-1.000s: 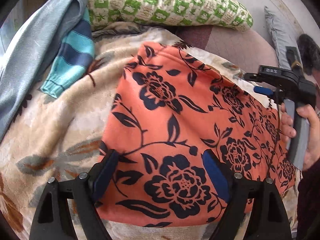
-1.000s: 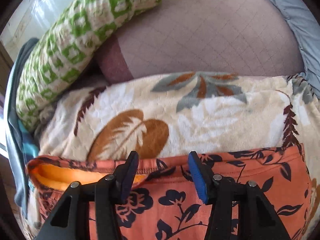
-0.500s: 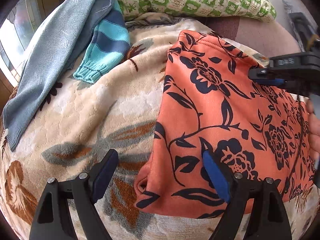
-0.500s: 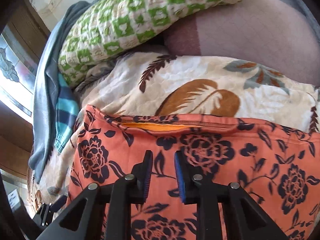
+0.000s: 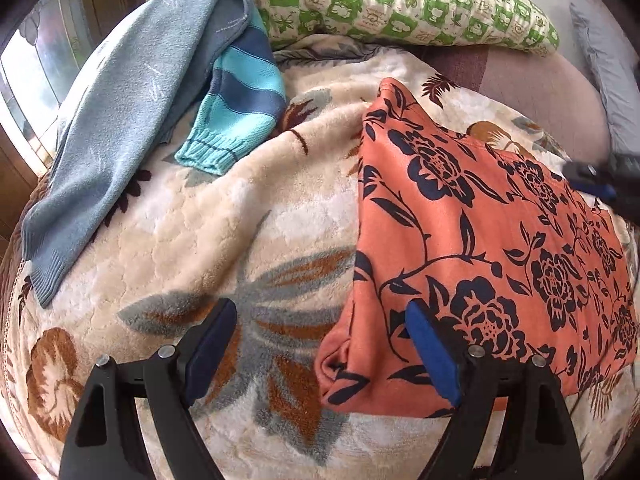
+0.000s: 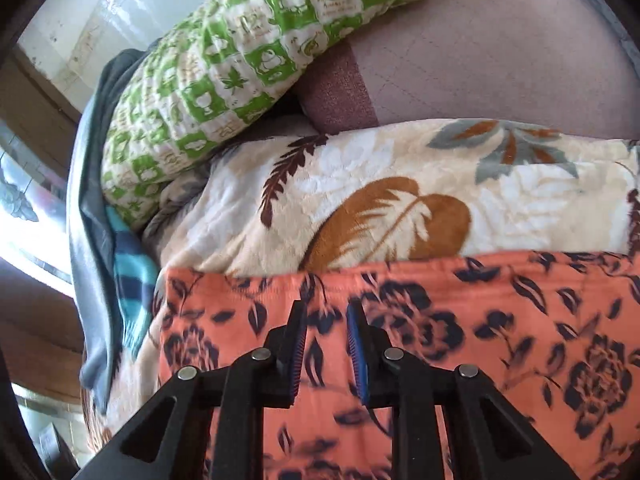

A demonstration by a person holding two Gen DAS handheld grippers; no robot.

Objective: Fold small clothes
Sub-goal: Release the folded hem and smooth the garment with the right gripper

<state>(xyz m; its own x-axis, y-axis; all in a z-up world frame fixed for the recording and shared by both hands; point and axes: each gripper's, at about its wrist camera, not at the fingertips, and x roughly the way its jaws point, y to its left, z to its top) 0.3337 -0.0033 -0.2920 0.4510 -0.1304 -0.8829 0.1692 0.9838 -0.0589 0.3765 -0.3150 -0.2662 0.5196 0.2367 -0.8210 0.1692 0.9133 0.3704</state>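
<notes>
An orange garment with dark blue flowers (image 5: 480, 240) lies folded flat on the cream leaf-print blanket (image 5: 192, 240). It also fills the lower part of the right wrist view (image 6: 460, 340). My left gripper (image 5: 320, 344) is open and empty, straddling the garment's near left corner just above the blanket. My right gripper (image 6: 326, 328) hovers over the garment with its jaws a narrow gap apart and nothing between them. Its tip shows at the right edge of the left wrist view (image 5: 600, 184).
A blue-grey sweater (image 5: 120, 120) and a teal striped sweater (image 5: 240, 96) lie at the blanket's far left. A green checked pillow (image 5: 400, 0) rests behind on a mauve mattress (image 6: 500, 60). A window is to the left.
My left gripper has slid left off the garment to its corner. My right gripper has narrowed from wide open and moved over the garment, whose far edge now lies flat and closed.
</notes>
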